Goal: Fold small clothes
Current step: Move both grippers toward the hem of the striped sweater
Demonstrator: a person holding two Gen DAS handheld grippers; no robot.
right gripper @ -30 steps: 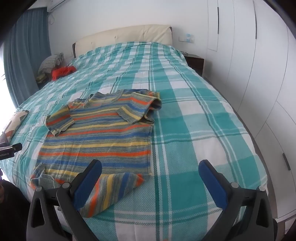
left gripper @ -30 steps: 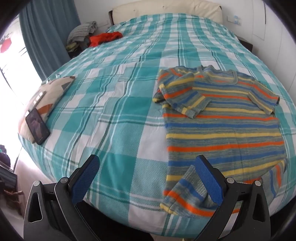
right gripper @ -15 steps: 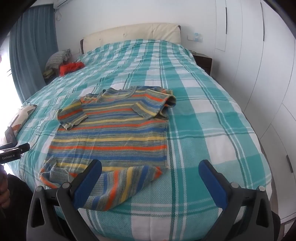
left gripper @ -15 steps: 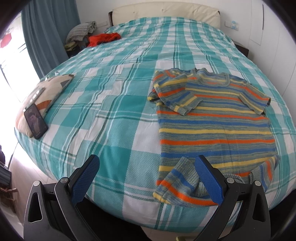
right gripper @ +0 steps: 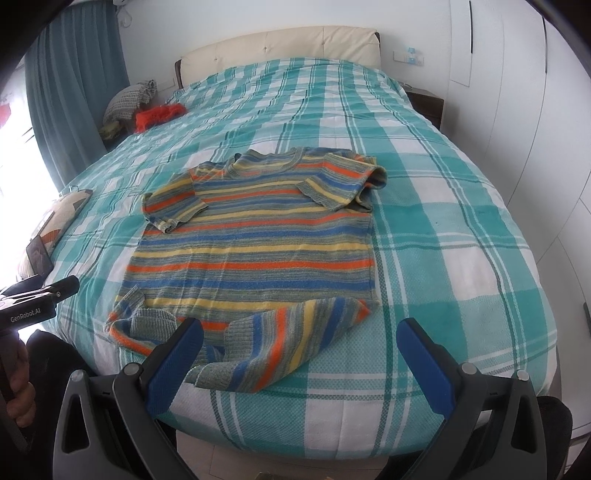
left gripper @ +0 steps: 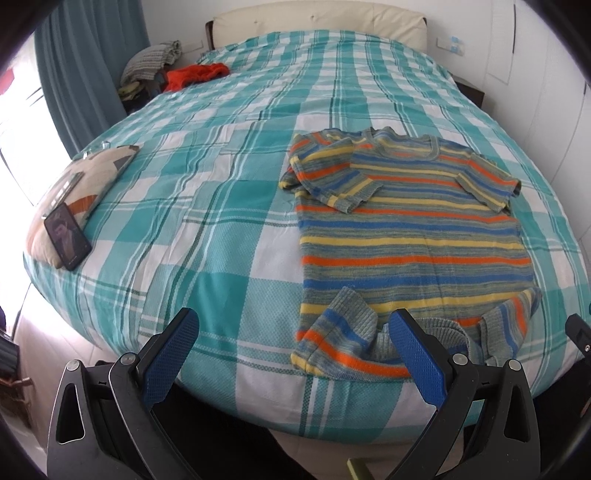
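Note:
A small striped knit sweater (left gripper: 410, 229) in blue, orange, yellow and grey lies face up on the teal plaid bed (left gripper: 221, 206), neck toward the headboard. Both short sleeves are folded in over the chest. Its hem is rumpled and turned up near the bed's front edge (right gripper: 251, 354). My left gripper (left gripper: 293, 332) hangs open above the front edge, left of the hem, holding nothing. My right gripper (right gripper: 299, 343) is open too, over the hem's right corner, with nothing between its fingers. The left gripper's body (right gripper: 33, 299) shows at the left of the right wrist view.
A phone (left gripper: 67, 236) rests on a patterned cushion (left gripper: 85, 184) at the bed's left edge. Red cloth (left gripper: 195, 74) and a grey bundle (left gripper: 151, 61) lie far left near the headboard (left gripper: 317, 16). White wardrobe doors (right gripper: 535, 110) and a dark nightstand (right gripper: 424, 101) stand on the right. A hand (right gripper: 18, 376) grips the left handle.
Both grippers have drawn back from the bed, so more of the front edge and of the sweater's hem shows. The sweater lies as before, and both grippers stay open.

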